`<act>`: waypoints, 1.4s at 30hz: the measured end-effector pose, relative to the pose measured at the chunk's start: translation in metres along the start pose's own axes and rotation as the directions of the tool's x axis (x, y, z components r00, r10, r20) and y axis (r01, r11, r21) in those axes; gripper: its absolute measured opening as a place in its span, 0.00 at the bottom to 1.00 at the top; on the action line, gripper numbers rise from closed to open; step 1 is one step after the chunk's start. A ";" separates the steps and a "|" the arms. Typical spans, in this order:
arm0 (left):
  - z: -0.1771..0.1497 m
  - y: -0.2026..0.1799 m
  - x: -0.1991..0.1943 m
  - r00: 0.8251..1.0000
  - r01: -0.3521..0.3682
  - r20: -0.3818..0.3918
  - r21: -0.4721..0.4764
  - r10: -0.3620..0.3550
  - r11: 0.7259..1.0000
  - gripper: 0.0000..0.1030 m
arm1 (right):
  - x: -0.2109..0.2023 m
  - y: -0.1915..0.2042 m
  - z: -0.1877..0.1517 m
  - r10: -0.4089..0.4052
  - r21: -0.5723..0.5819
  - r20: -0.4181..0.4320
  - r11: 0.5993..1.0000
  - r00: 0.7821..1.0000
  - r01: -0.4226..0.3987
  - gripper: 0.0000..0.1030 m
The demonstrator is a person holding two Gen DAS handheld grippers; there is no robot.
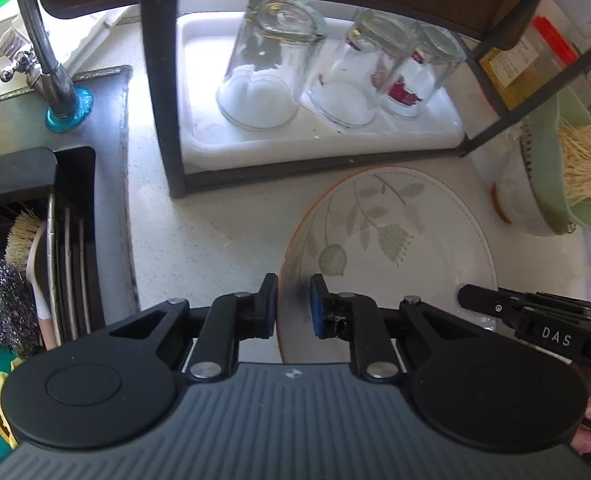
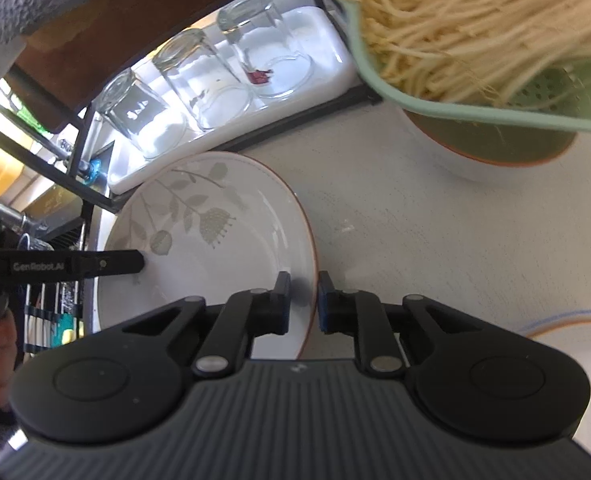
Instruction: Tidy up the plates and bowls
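Observation:
A white plate [image 1: 391, 248] with a green leaf pattern and an orange rim lies on the pale counter; it also shows in the right wrist view [image 2: 215, 232]. My left gripper [image 1: 293, 306] straddles the plate's left rim, one finger outside and one over the plate, with a narrow gap. My right gripper [image 2: 303, 304] straddles the opposite rim the same way. Neither pair of pads clearly presses the rim. A white bowl [image 2: 447, 156] with an orange rim stands at the right under a green colander [image 2: 475, 104].
A black rack [image 1: 163, 120] holds a white tray [image 1: 223, 148] with three upturned glasses [image 1: 271, 60]. The sink with a dark drainer [image 1: 35, 200] and tap [image 1: 47, 52] is at the left. Another plate edge [image 2: 575, 328] lies at the right.

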State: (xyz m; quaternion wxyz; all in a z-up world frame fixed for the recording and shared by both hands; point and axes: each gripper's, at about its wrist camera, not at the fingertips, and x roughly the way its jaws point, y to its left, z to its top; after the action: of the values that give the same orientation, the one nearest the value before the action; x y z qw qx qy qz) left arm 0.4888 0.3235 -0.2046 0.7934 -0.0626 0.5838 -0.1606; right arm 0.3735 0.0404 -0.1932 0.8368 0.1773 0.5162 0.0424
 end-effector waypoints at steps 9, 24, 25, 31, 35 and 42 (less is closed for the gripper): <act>-0.011 -0.030 -0.014 0.998 0.053 -0.012 -0.011 -0.053 0.999 0.19 | -0.039 -0.014 -0.009 0.005 0.025 0.027 1.000 1.000 -0.006 0.16; -0.030 -0.096 -0.059 0.993 0.121 0.011 -0.007 -0.121 0.993 0.19 | -0.128 -0.049 -0.038 0.030 0.104 0.172 0.993 0.985 -0.049 0.16; -0.031 -0.101 -0.060 0.992 0.125 0.011 -0.005 -0.125 0.992 0.19 | -0.132 -0.052 -0.040 0.034 0.111 0.183 0.992 0.983 -0.055 0.16; -0.045 -0.128 -0.065 0.991 0.131 0.010 0.013 -0.131 0.991 0.19 | -0.153 -0.069 -0.051 0.031 0.157 0.216 0.985 0.976 -0.066 0.16; -0.056 -0.140 -0.065 0.990 0.142 0.009 -0.006 -0.142 0.990 0.19 | -0.163 -0.079 -0.058 0.025 0.155 0.212 0.986 0.977 -0.059 0.16; -0.071 -0.163 -0.059 0.988 0.154 -0.006 -0.016 -0.154 0.988 0.19 | -0.171 -0.101 -0.071 -0.007 0.166 0.187 0.986 0.982 -0.025 0.16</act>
State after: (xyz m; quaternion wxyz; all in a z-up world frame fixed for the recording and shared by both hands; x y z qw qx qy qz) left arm 0.3764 0.1963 -0.1262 0.7758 -0.1129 0.5815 -0.2173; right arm 0.2208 -0.0799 -0.1111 0.8636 0.2525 0.4363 -0.0142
